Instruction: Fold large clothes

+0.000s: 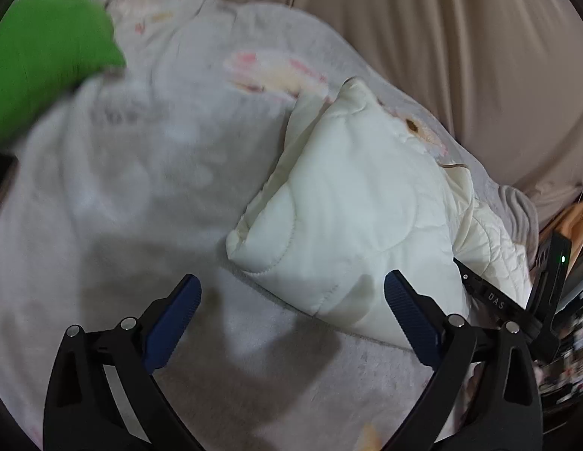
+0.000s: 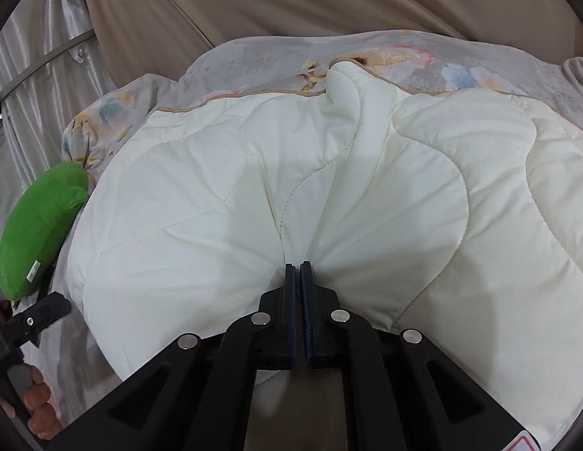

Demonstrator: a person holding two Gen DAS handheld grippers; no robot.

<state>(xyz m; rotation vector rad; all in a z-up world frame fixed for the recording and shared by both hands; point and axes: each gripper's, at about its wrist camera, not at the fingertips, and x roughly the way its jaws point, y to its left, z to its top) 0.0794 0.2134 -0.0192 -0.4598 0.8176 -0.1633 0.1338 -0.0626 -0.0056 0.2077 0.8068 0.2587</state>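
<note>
A cream quilted blanket (image 2: 329,188) lies bunched on a grey patterned bedsheet (image 2: 261,56). My right gripper (image 2: 298,265) is shut on the cream quilted blanket, pinching a gathered fold at its near edge. In the left wrist view a folded corner of the quilt (image 1: 348,206) lies on the grey sheet (image 1: 122,188). My left gripper (image 1: 291,289) is open and empty, just in front of that corner. The right gripper's body (image 1: 517,300) shows at the quilt's right side.
A green cushion (image 1: 39,64) lies at the far left of the bed; it also shows in the right wrist view (image 2: 35,225). Beige curtains (image 1: 442,18) hang behind the bed. A silvery curtain (image 2: 35,56) hangs at the left.
</note>
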